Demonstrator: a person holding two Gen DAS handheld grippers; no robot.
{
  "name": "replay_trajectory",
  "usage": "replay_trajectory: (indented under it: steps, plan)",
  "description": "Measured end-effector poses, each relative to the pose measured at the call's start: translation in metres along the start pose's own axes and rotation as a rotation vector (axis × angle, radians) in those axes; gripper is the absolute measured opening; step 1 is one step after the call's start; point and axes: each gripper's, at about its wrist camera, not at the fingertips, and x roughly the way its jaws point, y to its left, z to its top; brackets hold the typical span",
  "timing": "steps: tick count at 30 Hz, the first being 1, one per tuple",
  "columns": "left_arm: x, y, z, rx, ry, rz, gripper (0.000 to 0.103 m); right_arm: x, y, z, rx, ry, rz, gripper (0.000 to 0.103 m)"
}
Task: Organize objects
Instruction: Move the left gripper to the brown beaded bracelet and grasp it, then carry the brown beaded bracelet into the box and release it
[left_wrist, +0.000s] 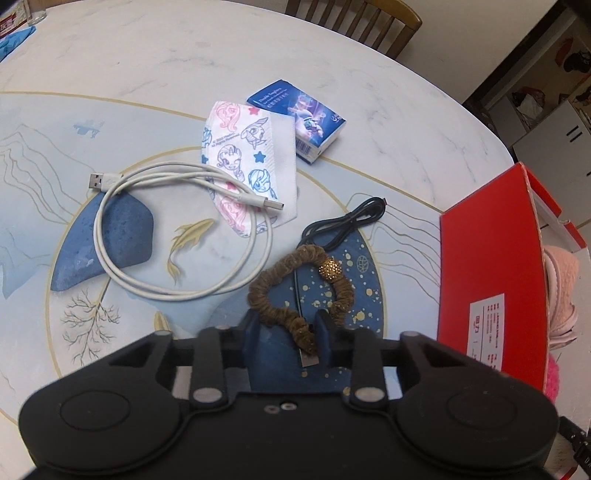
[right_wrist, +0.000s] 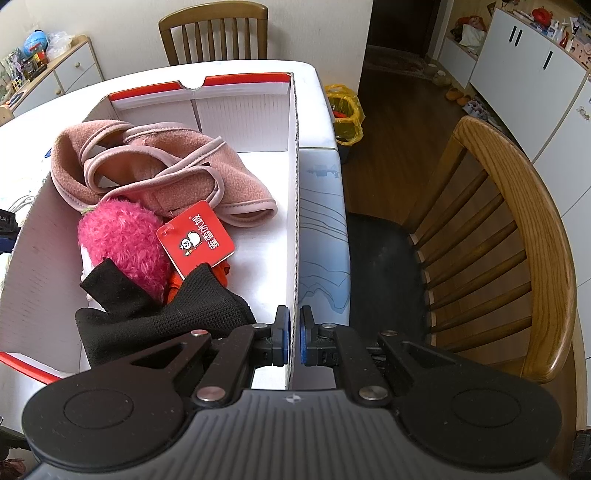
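With the left gripper (left_wrist: 285, 328) fingers clenched on the brown ruffled fabric scrunchie (left_wrist: 295, 291) at lower centre, lifting risks snagging the thin black cable (left_wrist: 332, 229) beneath it, while the right gripper (right_wrist: 294, 334) fingers pinch the red cardboard box (right_wrist: 293, 184) wall.

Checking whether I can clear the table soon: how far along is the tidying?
Done: pink fleece garment, pink plush and black knit item lie in the box. In hand: left gripper closes on the brown scrunchie; right gripper clamps the box wall. Left: white USB cable, black cable, tissues, napkin.
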Motion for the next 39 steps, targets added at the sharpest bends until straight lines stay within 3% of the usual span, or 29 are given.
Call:
replay_trajectory:
  steps: [4,17,30,39]
  plan:
    - [-0.004,-0.001,0.000,-0.002,-0.014,-0.022,0.007,0.002,0.001,-0.001,-0.002,0.001,0.000,0.006]
    - [-0.074,-0.032,0.013,0.136,-0.190,-0.088,0.005,0.003,0.000,-0.001,0.002,-0.002,0.010,0.006]
    - [-0.136,-0.094,0.001,0.259,-0.255,-0.331,0.005,0.003,0.000,0.001,-0.009,-0.008,0.022,0.006]
    - [-0.137,-0.156,-0.027,0.400,-0.192,-0.490,0.005,0.003,-0.001,0.001,-0.008,-0.011,0.029,0.006]
